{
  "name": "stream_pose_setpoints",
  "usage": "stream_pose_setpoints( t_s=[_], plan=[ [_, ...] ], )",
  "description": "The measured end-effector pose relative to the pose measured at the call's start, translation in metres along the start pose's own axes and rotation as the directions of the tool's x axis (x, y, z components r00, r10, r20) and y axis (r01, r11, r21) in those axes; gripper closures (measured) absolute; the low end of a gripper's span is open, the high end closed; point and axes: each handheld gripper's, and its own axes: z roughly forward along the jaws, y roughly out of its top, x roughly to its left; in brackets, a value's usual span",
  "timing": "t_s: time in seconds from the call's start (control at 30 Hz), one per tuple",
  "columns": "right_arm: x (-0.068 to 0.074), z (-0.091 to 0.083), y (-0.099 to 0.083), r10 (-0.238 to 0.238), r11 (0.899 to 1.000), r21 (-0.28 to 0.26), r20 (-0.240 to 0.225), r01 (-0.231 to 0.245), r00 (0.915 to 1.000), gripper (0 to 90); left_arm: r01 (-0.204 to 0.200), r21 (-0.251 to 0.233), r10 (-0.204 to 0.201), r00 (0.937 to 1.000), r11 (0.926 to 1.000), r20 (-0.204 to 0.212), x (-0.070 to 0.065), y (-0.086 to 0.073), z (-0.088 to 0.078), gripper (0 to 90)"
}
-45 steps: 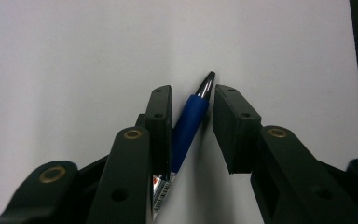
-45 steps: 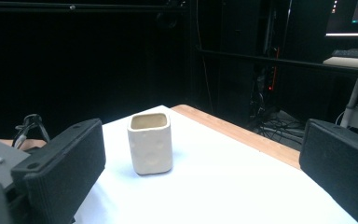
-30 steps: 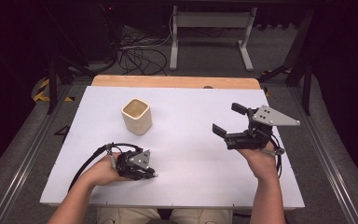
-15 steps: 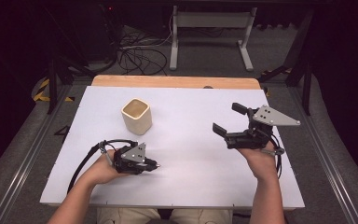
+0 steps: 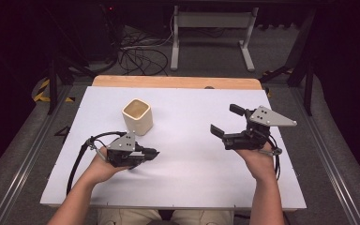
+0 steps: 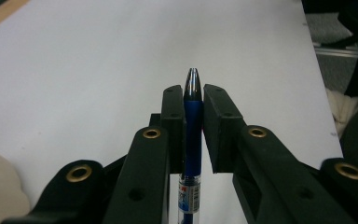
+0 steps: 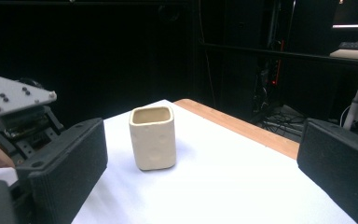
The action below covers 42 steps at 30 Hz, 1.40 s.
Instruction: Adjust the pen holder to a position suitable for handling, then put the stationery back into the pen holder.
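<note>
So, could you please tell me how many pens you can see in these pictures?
1: a blue plastic ballpoint pen, clamped between the left tongs above the white table. None show elsewhere.

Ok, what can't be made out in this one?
- Pen: its rear end is cut off by the bottom edge of the left gripper view; in the high view the left tool hides it.
- Cup: its inside bottom is hidden by its own walls in the right gripper view.
</note>
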Motion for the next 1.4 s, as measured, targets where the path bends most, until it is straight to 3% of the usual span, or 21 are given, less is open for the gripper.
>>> stream_pose_setpoints(
  t_s=[0.17, 0.4, 0.5, 0.57, 0.63, 0.67, 0.97, 1.2, 1.4],
  plan=[
    [0.001, 0.005, -0.001, 0.0, 1.0, 0.01, 0.0, 0.0, 1.0, 2.3, 0.029, -0.08, -0.031, 0.9991, 0.9964, -0.028, 0.001, 0.003, -0.006, 80.0],
    [0.003, 0.01, -0.004, 0.004, 1.0, 0.014, -0.006, -0.004, 1.0, 3.2, 0.061, -0.142, -0.073, 0.9942, 0.9879, -0.079, 0.0, 0.006, -0.013, 80.0],
    [0.005, 0.014, -0.005, 0.0, 1.0, 0.014, -0.021, 0.0, 0.9998, 3.8, 0.084, -0.202, -0.106, 0.9894, 0.9758, -0.099, 0.0, 0.01, -0.019, 80.0],
    [0.006, 0.016, -0.006, -0.001, 1.0, 0.015, -0.024, 0.001, 0.9997, 4.0, 0.09, -0.216, -0.115, 0.9875, 0.9723, -0.107, 0.0, 0.011, -0.021, 80.0],
    [0.008, 0.019, -0.007, 0.0, 1.0, 0.011, -0.031, 0.0, 0.9995, 4.6, 0.106, -0.266, -0.143, 0.9821, 0.9582, -0.123, 0.0, 0.011, -0.025, 80.0],
    [0.008, 0.02, -0.008, -0.001, 1.0, 0.009, -0.033, 0.001, 0.9995, 4.8, 0.106, -0.266, -0.143, 0.9821, 0.9582, -0.123, 0.0, 0.011, -0.025, 80.0],
    [0.019, 0.03, -0.01, -0.018, 1.0, 0.021, -0.047, 0.019, 0.9987, 6.0, 0.11, -0.376, -0.187, 0.9664, 0.9199, -0.176, -0.006, 0.017, -0.037, 80.0],
    [0.026, 0.038, -0.014, -0.031, 0.999, 0.02, -0.076, 0.033, 0.9966, 10.2, 0.094, -0.44, -0.19, 0.9653, 0.8931, -0.179, -0.011, 0.022, -0.04, 80.0],
    [0.035, 0.05, -0.019, -0.029, 1.0, 0.004, -0.126, 0.03, 0.9916, 24.2, 0.099, -0.472, -0.208, 0.961, 0.8758, -0.183, -0.013, 0.023, -0.043, 80.0]
  ],
)
